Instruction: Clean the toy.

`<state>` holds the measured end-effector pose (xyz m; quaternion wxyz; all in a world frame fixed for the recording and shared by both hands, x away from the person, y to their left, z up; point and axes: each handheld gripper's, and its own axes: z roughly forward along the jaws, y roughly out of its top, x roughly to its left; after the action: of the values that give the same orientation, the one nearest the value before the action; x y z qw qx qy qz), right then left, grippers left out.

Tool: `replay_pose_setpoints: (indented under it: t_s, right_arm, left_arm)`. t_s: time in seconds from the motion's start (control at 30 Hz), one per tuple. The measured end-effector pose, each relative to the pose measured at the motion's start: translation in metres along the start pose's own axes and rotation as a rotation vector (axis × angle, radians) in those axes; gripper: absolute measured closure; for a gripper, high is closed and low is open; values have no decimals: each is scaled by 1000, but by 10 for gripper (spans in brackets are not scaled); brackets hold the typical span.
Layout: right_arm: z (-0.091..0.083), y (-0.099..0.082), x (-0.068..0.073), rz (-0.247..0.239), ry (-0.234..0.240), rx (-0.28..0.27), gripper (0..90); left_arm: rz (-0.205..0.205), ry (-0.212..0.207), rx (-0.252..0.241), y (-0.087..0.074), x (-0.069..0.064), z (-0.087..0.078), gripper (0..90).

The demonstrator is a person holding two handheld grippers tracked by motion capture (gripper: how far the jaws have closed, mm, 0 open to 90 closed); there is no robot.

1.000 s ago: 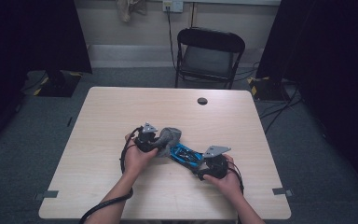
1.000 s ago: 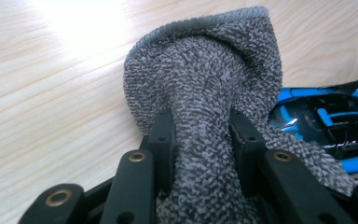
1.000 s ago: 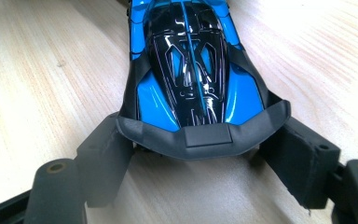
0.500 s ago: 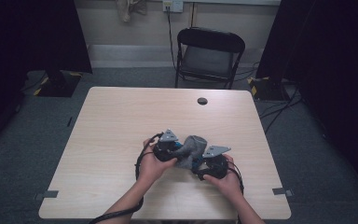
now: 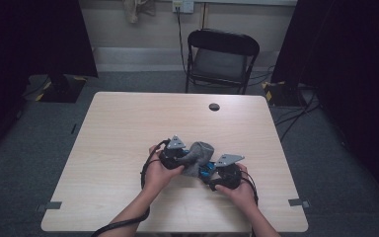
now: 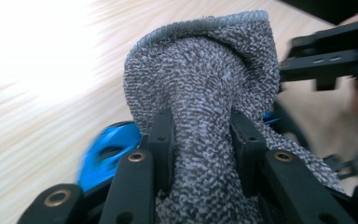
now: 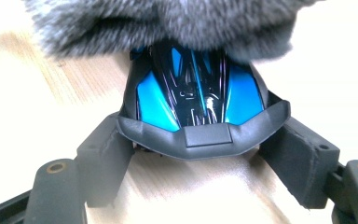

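Light wood-grain table (image 5: 113, 148), high view: both hands work just on the person's side of the table's centre, well apart from the small round black cable hole (image 5: 214, 106) nearer the far edge. Left gripper (image 6: 201, 135) is clenched on a grey knitted sock (image 6: 205, 79); in the left gripper view its two black jaws pinch a bunched fold of the fabric from either side, and the ribbed cuff edge arches above them. Right gripper (image 7: 200, 140) grasps a glossy blue and black toy car (image 7: 198, 88) by the flanks of its matte black end piece, one jaw on each side, with the car resting on the table. In the right gripper view the sock (image 7: 168, 21) drapes over the far end of the car, blurred by closeness. In the high view the sock (image 5: 197, 155) lies between the left gripper (image 5: 173, 154) and the right gripper (image 5: 216, 173), covering most of the car, of which a blue sliver (image 5: 206, 171) shows just beside the right gripper. A black folding chair (image 5: 221, 58) stands beyond the table's far edge. In the left gripper view a blue part of the car (image 6: 109, 151) shows below the sock, left of the jaws.
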<state>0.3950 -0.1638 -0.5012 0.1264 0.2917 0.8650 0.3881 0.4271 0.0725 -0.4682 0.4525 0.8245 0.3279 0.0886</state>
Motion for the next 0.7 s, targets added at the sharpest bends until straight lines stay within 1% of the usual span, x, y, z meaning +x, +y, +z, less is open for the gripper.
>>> replay_pose_setpoints:
  t_s: [0.13,0.2,0.23,0.4,0.43,0.47,0.5,0.53,0.57,0.7]
  right_arm:
    - [0,0,0,1,0,0,255]
    - [0,0,0,0,0,-1,256]
    - [0,0,0,0,0,-1,256]
    - [0,0,0,0,0,-1,256]
    - [0,0,0,0,0,-1,256]
    - [0,0,0,0,0,-1,256]
    - [0,0,0,0,0,-1,256]
    - [0,0,0,0,0,0,256]
    - [0,0,0,0,0,-1,256]
    - [0,0,0,0,0,0,255]
  left_arm:
    - [-40,21,-1,-5,14,-4,664]
    - [-30,57,9,-7,20,-6,665]
    - [-44,60,11,-9,24,-7,665]
    - [-67,110,19,-15,39,-12,665]
    - [-86,112,16,-17,42,-13,665]
    - [-86,112,16,-17,42,-13,665]
    - [-78,126,21,-18,45,-14,665]
    - [-78,126,21,-18,45,-14,665]
    - [-77,140,29,-19,48,-16,665]
    - [-78,160,48,-21,54,-18,665]
